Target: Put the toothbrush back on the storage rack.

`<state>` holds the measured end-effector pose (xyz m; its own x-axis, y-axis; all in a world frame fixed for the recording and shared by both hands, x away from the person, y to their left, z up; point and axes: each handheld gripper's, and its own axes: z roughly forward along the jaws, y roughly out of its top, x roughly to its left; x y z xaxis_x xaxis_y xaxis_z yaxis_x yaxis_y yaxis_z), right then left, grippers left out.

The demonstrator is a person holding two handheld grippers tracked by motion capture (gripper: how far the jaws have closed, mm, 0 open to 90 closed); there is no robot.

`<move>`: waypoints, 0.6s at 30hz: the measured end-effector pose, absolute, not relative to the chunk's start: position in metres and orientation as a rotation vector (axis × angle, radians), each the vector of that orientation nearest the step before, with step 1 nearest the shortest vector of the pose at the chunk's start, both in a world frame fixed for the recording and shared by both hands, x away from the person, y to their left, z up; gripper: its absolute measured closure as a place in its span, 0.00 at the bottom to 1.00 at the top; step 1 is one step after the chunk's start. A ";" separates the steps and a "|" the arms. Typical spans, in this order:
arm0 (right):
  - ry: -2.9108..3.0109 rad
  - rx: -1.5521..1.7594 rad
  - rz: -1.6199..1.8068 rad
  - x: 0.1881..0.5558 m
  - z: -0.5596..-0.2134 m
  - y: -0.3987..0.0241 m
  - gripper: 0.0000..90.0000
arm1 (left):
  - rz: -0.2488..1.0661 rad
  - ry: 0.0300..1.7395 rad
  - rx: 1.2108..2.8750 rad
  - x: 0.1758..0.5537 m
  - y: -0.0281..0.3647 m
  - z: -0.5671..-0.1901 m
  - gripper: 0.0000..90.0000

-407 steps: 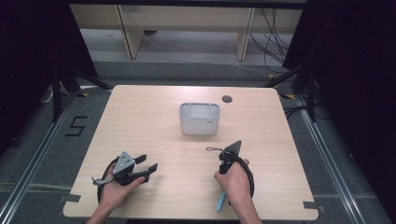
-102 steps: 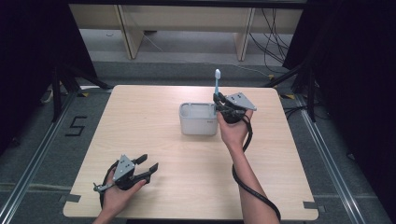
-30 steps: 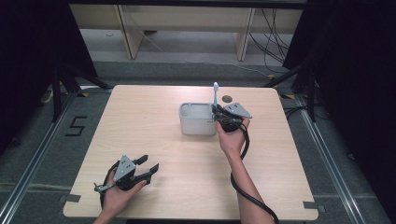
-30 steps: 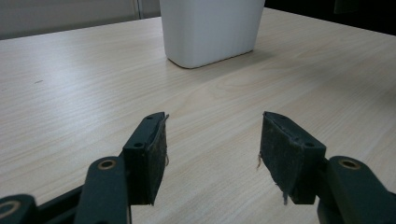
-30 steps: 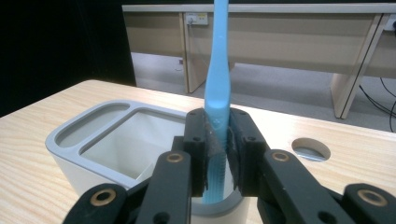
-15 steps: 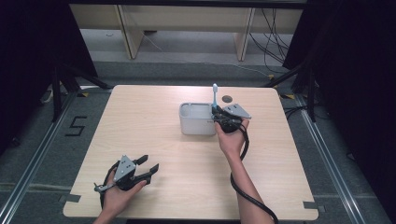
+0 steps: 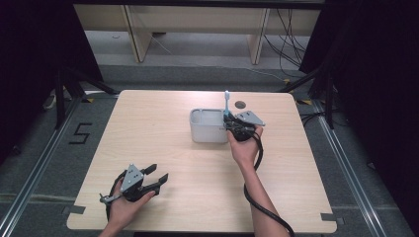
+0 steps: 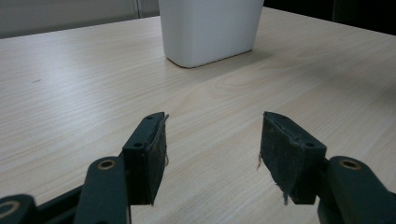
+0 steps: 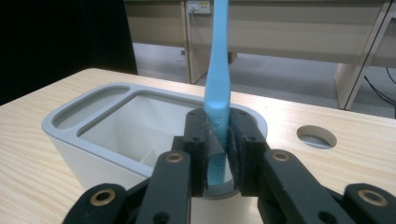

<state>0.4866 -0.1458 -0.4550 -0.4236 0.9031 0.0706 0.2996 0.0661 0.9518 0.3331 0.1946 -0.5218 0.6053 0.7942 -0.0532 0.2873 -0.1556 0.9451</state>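
The right hand-held gripper is at the right end of a white holder that stands on the far half of the table, toward the middle. Its jaws are clamped on the handle of a light blue toothbrush, which is held upright with the head uppermost. In the right gripper view the pads press the toothbrush from both sides, and the lower end of the handle sits over a small round compartment at the near corner of the holder; whether the handle tip touches the bottom of that compartment cannot be determined. The holder has a large rectangular compartment in the middle and a narrow slot along its far left end in that view. A round hole in the table top lies just beyond the holder, to its right. The left hand-held gripper is at the near left part of the table, well apart from the holder, held in the person's left hand. Its jaws stand apart with nothing between them; in the left gripper view they are aimed along the table toward the holder, low over the wood.
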 end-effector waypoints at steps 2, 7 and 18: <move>1.781 1.199 1.369 0.486 -0.455 -0.145 0.88 | 0.570 0.894 1.723 0.333 0.195 -0.522 0.45; 1.780 1.203 1.365 0.487 -0.456 -0.146 0.88 | 0.568 0.895 1.722 0.333 0.195 -0.522 0.45; 1.803 1.192 1.358 0.488 -0.455 -0.146 0.87 | 0.569 0.894 1.722 0.333 0.195 -0.522 0.45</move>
<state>0.4877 -0.1458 -0.4553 -0.4317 0.8999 0.0625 0.3085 0.0822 0.9477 0.3331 0.1946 -0.5219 0.6055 0.7940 -0.0541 0.2881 -0.1553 0.9449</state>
